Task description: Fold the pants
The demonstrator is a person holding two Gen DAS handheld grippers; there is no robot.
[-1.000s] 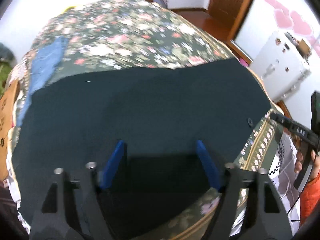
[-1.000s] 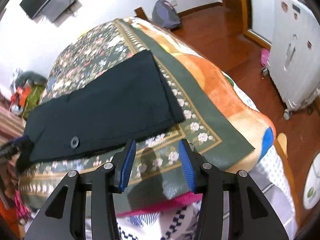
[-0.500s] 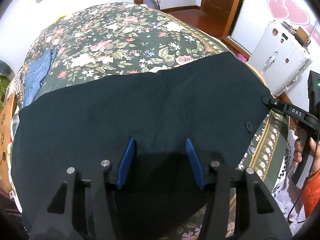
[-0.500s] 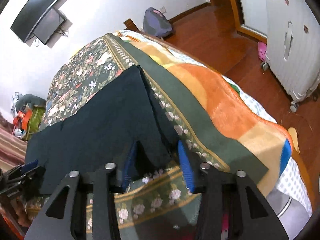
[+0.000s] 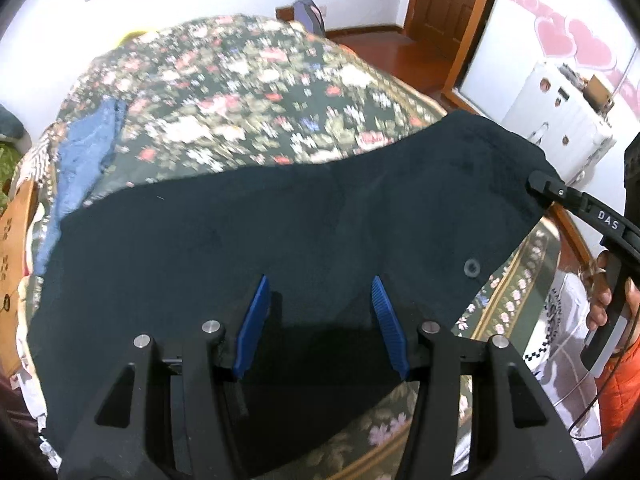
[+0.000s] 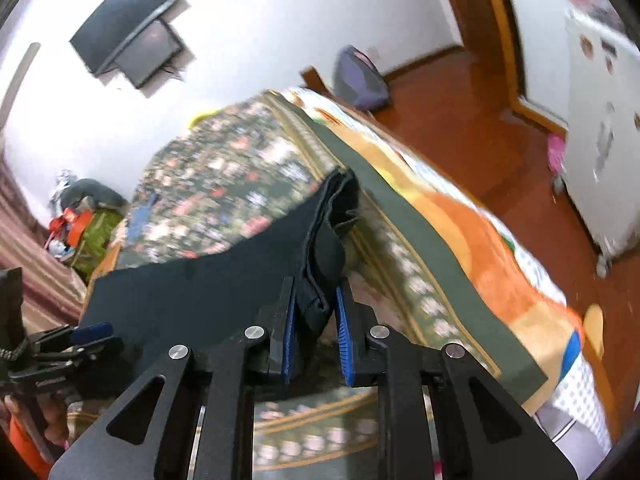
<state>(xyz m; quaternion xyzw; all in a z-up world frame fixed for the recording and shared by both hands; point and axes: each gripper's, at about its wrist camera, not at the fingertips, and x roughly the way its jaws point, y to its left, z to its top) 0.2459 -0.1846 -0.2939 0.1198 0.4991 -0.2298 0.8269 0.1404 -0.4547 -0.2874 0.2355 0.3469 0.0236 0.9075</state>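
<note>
Dark pants [image 5: 280, 240] lie spread across a floral bedspread [image 5: 240, 80]. My left gripper [image 5: 319, 282] sits at their near edge with a wide bunch of cloth between its blue pads [image 5: 252, 320]. The cloth stays sharp against a blurred bed, so it moves with the gripper. My right gripper [image 6: 316, 292] has its jaws closing on a thick folded corner of the pants [image 6: 200, 292], which hangs raised off the bed. In the left wrist view the right gripper [image 5: 538, 182] holds the far right corner. The left gripper [image 6: 94, 330] shows at the left of the right wrist view.
A blue garment [image 5: 88, 148] lies at the bed's left side. A white suitcase [image 6: 600, 140] stands on the wooden floor at right, a backpack [image 6: 360, 80] by the far wall, a screen [image 6: 128, 32] on the wall. A hand [image 5: 600, 300] holds the right gripper's handle.
Both pairs of jaws narrowed. The right gripper moved from the bedspread onto the pants' corner, closed on it and lifted it. The left gripper closed on the near edge and rose.
</note>
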